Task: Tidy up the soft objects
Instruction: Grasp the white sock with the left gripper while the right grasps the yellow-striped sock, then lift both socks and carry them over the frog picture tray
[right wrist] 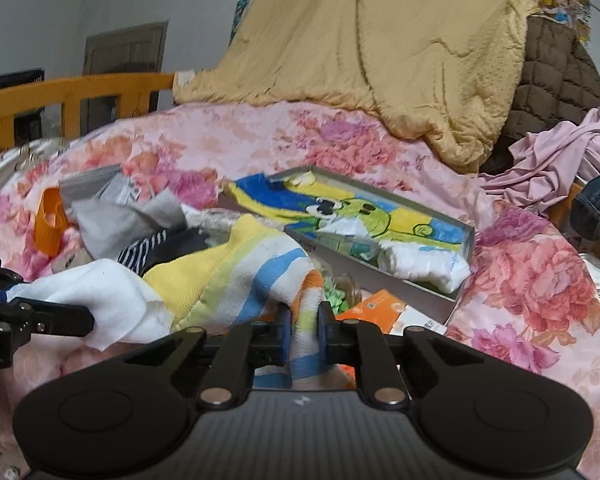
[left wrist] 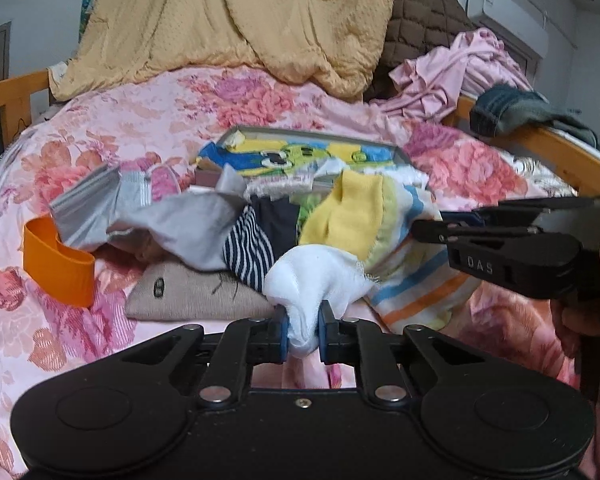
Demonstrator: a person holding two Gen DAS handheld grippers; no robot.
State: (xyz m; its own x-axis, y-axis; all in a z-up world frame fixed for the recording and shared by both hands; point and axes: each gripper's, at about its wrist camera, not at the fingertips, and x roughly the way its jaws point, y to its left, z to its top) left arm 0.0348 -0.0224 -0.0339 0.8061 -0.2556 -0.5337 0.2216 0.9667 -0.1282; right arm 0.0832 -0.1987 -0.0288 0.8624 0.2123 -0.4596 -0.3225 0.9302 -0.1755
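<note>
A pile of soft things lies on the floral bedspread (left wrist: 148, 120). My left gripper (left wrist: 303, 330) is shut on a white cloth (left wrist: 320, 280) at the pile's near edge. My right gripper (right wrist: 303, 332) is shut on a striped towel (right wrist: 260, 272) with yellow, blue and orange bands; it also shows in the left wrist view (left wrist: 416, 280). Behind lie a grey cloth (left wrist: 188, 228), a navy striped sock (left wrist: 248, 256), a yellow sock (left wrist: 348, 216) and a beige sock (left wrist: 196, 296). A shallow grey box (right wrist: 420, 284) holds a cartoon towel (right wrist: 340, 212) and a white cloth (right wrist: 424, 264).
An orange plastic piece (left wrist: 56, 260) lies left of the pile. A tan quilt (left wrist: 240, 20), a brown jacket (left wrist: 420, 16) and pink clothes (left wrist: 460, 72) are heaped at the back. A wooden bed rail (left wrist: 540, 140) runs on the right. An orange packet (right wrist: 384, 308) lies by the box.
</note>
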